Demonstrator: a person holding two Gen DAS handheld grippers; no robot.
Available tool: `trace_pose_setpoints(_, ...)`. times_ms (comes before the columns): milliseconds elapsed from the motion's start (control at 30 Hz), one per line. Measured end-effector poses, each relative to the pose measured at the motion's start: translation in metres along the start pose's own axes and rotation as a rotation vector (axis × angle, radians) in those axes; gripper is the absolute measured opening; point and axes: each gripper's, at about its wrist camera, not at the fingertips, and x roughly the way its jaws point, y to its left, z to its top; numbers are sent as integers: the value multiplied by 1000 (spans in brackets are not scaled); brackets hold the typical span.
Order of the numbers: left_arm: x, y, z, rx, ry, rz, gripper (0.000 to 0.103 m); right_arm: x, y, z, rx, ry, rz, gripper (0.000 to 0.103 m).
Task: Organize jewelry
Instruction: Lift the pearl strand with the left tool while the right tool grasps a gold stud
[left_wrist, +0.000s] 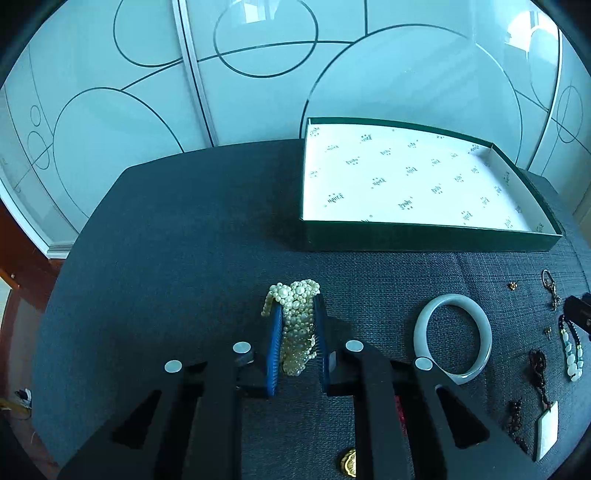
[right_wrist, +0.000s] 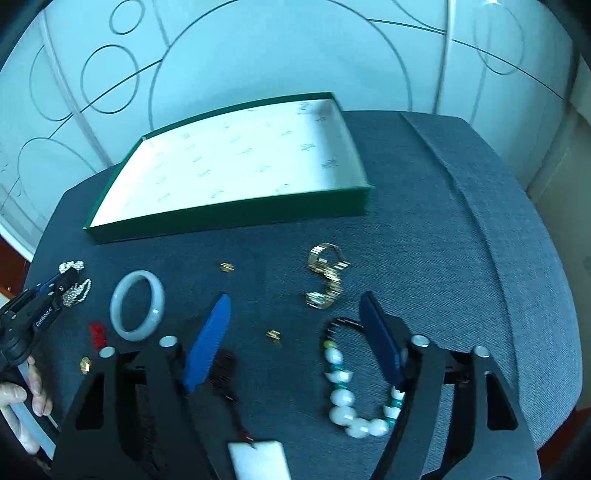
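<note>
Left gripper (left_wrist: 298, 314) pinching the pearl bundle; right gripper (right_wrist: 295, 306) spread wide over the desk.

The left jaws are pressed against a clump of cream pearl strands (left_wrist: 295, 317), held between the 2 blue pads just above the dark fabric-covered desk (left_wrist: 184, 240). To its right lies a pale jade bangle (left_wrist: 452, 338), flat on the cloth. Behind it sits the green tray (left_wrist: 424, 236) with a white printed lining, nothing visible inside. The right jaws stand apart and hold nothing; between them lie a white-and-green bead bracelet (right_wrist: 343, 398), touching the right pad, a small gold earring (right_wrist: 273, 335) and, further ahead, a gold link watch band (right_wrist: 327, 275). A white rectangular pendant (right_wrist: 258, 459) lies at the bottom edge.
</note>
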Motion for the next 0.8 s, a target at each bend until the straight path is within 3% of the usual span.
trace_pose_setpoints(267,-6,24,0,-40,-14,5,17,21,31,6,-46,25,31,60)
trace_pose_setpoints(667,-1,31,-2,-69,0,9,17,40,39,3,-46,47,21,60)
trace_pose_setpoints(800,0,30,-3,-68,0,8,17,43,41,8,-50,34,14,51)
